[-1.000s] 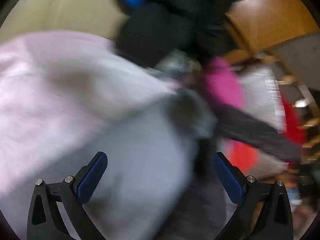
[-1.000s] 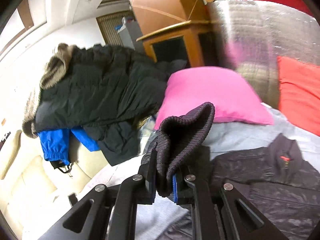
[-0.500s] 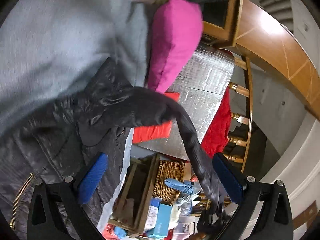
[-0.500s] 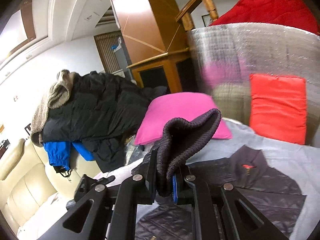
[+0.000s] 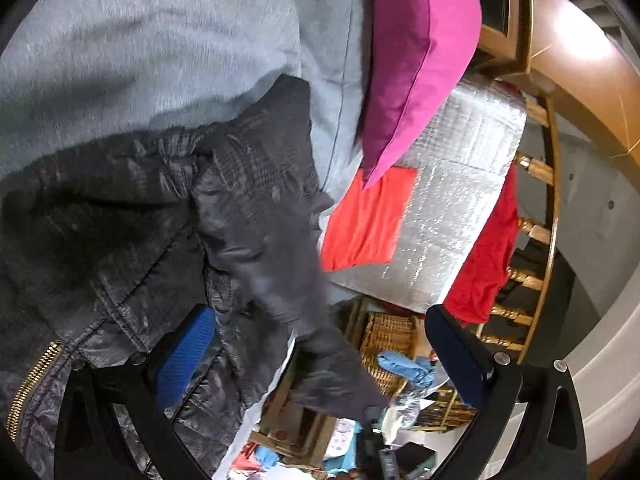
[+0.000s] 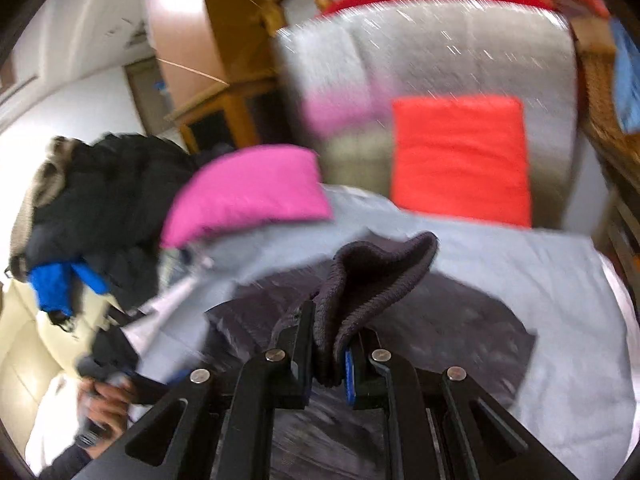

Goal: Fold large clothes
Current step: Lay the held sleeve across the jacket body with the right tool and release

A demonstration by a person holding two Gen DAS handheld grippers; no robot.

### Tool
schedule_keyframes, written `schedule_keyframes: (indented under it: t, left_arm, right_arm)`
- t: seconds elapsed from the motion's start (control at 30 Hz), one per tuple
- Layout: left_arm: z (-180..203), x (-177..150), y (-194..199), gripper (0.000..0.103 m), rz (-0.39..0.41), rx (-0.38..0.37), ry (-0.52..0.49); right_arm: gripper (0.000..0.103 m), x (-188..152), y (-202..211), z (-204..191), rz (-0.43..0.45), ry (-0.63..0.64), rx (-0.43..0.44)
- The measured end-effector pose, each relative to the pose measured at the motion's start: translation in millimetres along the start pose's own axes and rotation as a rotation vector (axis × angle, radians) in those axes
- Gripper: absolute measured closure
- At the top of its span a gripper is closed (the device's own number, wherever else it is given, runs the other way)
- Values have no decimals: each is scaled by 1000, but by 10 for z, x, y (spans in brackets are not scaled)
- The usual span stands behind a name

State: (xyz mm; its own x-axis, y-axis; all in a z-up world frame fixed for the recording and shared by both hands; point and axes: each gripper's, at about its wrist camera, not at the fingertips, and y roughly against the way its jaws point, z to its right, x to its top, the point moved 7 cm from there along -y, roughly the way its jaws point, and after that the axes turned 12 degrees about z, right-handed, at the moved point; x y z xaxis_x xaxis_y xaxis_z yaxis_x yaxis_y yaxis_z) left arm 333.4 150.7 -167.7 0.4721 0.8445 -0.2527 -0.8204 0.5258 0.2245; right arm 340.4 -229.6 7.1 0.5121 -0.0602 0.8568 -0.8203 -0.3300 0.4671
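Above the grey blanket (image 5: 160,40) my left gripper (image 5: 320,356) gapes wide over the dark jacket (image 5: 120,220); my right gripper (image 6: 328,356) pinches its ribbed cuff (image 6: 372,280), pink cushion (image 6: 248,192) beyond

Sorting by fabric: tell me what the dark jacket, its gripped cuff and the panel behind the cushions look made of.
Dark jacket: thin, shiny, crinkled shell, probably nylon.
Cuff: ribbed knit, matte, clamped in the right gripper.
Panel: silvery, dimpled, glinting, likely foil insulation.

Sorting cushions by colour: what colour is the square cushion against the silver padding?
Bright red-orange cushion, clearest in the right wrist view.
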Motion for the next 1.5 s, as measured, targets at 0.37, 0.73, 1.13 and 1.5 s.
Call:
schedule_keyframes:
  t: [0.37,0.73,1.13,1.5]
  left_arm:
    - [-196,-102,-331,0,7,116,-89]
    - [-1,-32,-407,84,16,93,-248]
    - [-364,-197,-645,91,-16,405,-613]
    - [-486,-139,-783,81,-28,464,-644]
  right_arm:
    - [91,92,-133,327,11,-4,-19]
    - [91,1042,453,-237,257,132,38]
    - [91,-1230,-597,1478,-170,-144,-245]
    - [91,-984,-447,1424,-85,-156,-243]
